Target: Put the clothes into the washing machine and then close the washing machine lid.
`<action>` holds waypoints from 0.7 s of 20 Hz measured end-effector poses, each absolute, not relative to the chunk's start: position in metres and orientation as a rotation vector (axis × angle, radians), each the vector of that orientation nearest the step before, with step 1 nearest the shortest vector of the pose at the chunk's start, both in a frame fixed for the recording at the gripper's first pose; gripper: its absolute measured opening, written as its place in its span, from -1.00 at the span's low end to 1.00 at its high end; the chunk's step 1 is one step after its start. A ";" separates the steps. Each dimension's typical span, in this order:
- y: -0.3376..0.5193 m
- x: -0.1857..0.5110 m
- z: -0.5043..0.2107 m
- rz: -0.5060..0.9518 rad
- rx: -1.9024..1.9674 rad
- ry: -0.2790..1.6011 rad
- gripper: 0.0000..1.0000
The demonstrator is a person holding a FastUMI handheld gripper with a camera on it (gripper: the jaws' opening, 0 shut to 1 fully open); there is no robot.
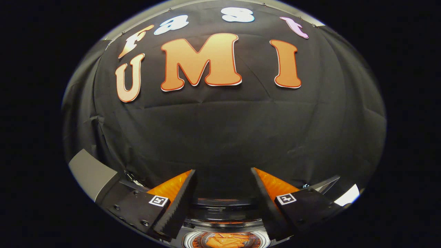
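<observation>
I see the gripper (223, 179) with its two fingers spread wide apart, released, and nothing is between them. One finger (177, 203) stands at about 7 o'clock from the middle of my view, the other finger (267, 203) at about 5 o'clock, and each carries a small square marker on its base.

At 6 o'clock, low between the two fingers and close under them, I see the round opening of the washing machine (225, 220). Its lid is open; the dark curved rim lies just behind the opening. Inside the drum, orange clothes (227, 240) lie crumpled, not touched by either finger.

Beyond the fingers, from 9 o'clock over 12 to 3 o'clock, the black cloth wall (220, 137) of the booth rises. At about 8 o'clock, beside the near finger, there is a grey flat panel (91, 174); I cannot tell what it belongs to.
</observation>
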State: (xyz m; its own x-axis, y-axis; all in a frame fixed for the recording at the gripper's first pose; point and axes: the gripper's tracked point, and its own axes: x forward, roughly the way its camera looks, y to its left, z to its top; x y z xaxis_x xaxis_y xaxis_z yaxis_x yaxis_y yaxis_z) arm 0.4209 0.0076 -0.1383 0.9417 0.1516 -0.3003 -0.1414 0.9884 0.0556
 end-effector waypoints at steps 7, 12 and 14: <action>0.002 0.368 -0.143 0.116 0.020 0.258 0.95; 0.000 0.339 -0.150 0.101 0.018 0.242 0.95; -0.002 0.331 -0.153 0.099 0.021 0.245 0.95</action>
